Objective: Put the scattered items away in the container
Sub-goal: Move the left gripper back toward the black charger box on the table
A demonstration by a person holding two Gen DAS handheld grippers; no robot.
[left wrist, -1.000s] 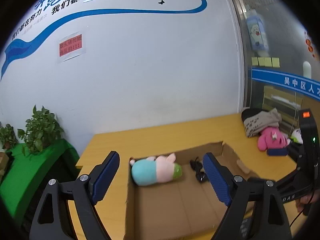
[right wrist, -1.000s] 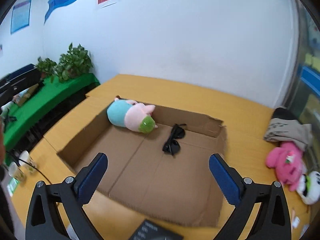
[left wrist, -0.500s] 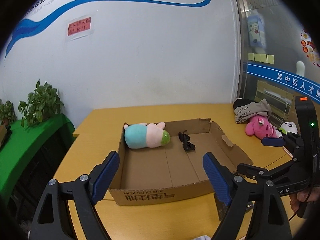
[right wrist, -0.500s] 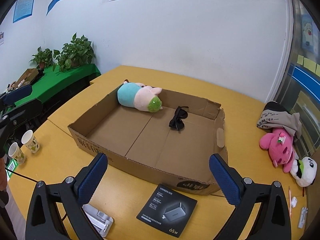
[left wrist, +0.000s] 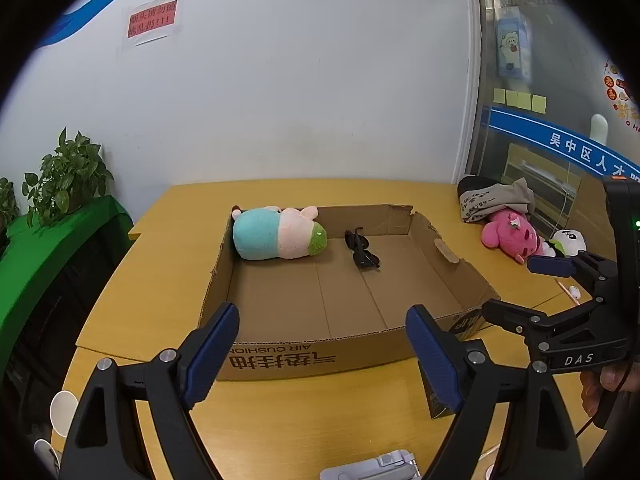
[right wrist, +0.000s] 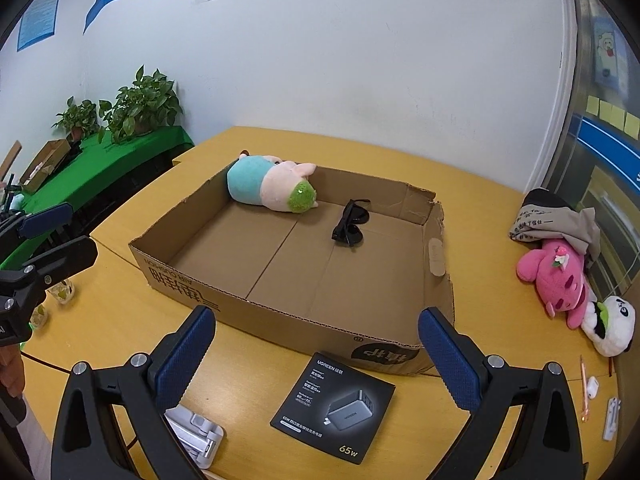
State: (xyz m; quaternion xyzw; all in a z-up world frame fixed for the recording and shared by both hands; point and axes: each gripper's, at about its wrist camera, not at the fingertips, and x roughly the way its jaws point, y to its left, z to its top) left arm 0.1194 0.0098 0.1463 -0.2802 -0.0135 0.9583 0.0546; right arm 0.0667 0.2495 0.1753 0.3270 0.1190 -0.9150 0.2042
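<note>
Open box, far end occupied
Cardboard box [right wrist: 224, 300] floor bare up front; plush pig [right wrist: 272, 186] and sunglasses [right wrist: 350, 226] crowd its far wall.

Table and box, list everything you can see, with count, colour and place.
cardboard box: 1, brown, table centre
plush pig: 1, teal, pink and green, box's far corner
sunglasses: 1, black, inside box
pink plush: 1, table, right of box
panda plush: 1, white, beside pink plush
charger box: 1, black, table, in front of box
white device: 1, table's near edge
left hand-held gripper: 1, blue pads, open
right hand-held gripper: 1, blue pads, open
</note>
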